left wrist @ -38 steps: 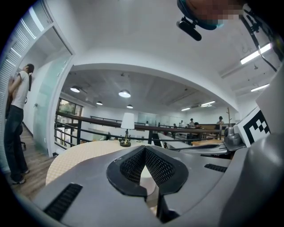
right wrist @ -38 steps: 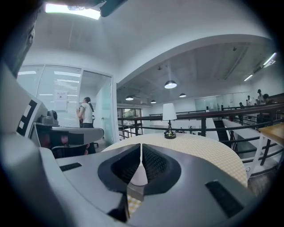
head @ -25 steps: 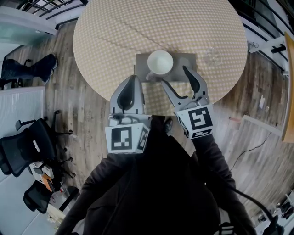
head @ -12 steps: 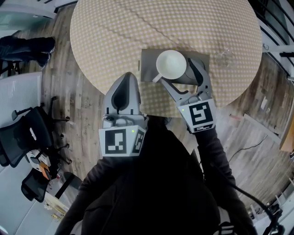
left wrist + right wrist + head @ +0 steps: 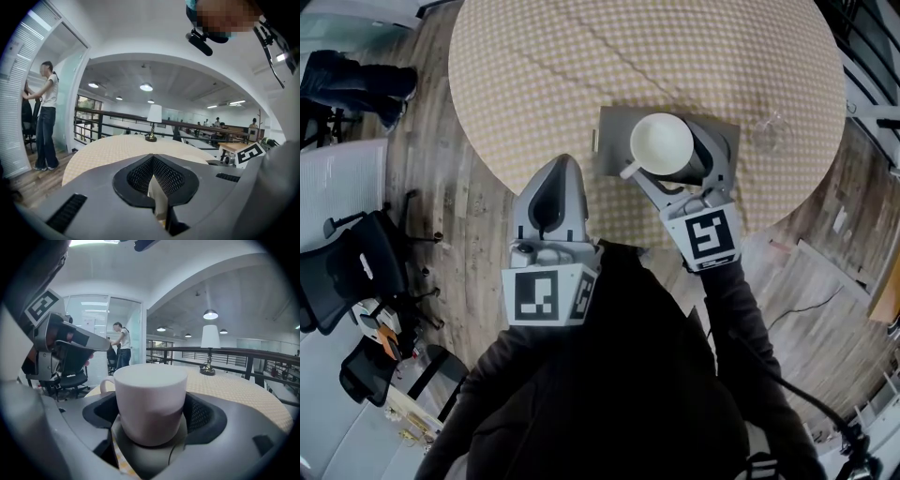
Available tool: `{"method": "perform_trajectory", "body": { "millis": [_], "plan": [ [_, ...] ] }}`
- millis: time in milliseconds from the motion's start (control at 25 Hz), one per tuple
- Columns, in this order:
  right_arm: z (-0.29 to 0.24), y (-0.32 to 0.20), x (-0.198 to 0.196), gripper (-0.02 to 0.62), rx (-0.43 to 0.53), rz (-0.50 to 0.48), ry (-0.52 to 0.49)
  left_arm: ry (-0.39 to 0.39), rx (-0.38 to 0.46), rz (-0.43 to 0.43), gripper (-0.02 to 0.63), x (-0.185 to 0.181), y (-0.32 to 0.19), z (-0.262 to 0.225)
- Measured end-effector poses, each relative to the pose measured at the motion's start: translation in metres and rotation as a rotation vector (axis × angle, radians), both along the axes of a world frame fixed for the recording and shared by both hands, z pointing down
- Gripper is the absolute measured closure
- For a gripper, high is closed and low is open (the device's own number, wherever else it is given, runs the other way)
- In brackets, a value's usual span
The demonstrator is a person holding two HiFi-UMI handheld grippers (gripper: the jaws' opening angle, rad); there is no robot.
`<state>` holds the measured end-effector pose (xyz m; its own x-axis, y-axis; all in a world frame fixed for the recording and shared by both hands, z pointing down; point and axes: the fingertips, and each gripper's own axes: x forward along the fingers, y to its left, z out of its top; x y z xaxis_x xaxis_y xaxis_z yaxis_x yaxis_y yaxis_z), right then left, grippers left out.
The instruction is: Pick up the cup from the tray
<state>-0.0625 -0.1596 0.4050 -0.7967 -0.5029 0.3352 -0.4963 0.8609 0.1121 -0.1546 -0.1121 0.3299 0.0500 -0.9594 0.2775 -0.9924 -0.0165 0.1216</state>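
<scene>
Right gripper view: white mug (image 5: 150, 397), on the grey tray (image 5: 614, 141), stands between the jaws of the right gripper (image 5: 152, 420), which have just been opening wide (left gripper (image 5: 562, 171) jaws together, empty); we would centre it, then squeeze gently.

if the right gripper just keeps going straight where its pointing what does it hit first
The cup: it stands on the tray between the jaws of the right gripper, which have just been opening and don't press it. Going straight on, the back of the gap would likely bump its wall.
</scene>
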Motion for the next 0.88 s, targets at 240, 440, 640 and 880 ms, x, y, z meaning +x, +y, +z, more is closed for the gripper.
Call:
{"method": "perform_trajectory", "body": {
  "millis": [240,440,640,880],
  "plan": [
    [-0.003,-0.001,-0.001,0.232,0.049,-0.01,-0.004,-0.005,-0.001,-0.005,0.604,-0.003,-0.001,0.0],
    [-0.019,-0.006,0.004,0.232,0.035,0.065,-0.104,-0.007,0.007,0.002,0.604,-0.001,0.004,-0.004],
    [-0.027,0.002,0.01,0.232,0.046,0.078,-0.098,-0.012,0.036,0.015,0.604,0.003,0.014,-0.015],
    [-0.036,0.04,0.026,0.232,0.051,0.101,-0.092,0.0,0.073,0.018,0.604,0.019,0.057,-0.033]
  ]
}}
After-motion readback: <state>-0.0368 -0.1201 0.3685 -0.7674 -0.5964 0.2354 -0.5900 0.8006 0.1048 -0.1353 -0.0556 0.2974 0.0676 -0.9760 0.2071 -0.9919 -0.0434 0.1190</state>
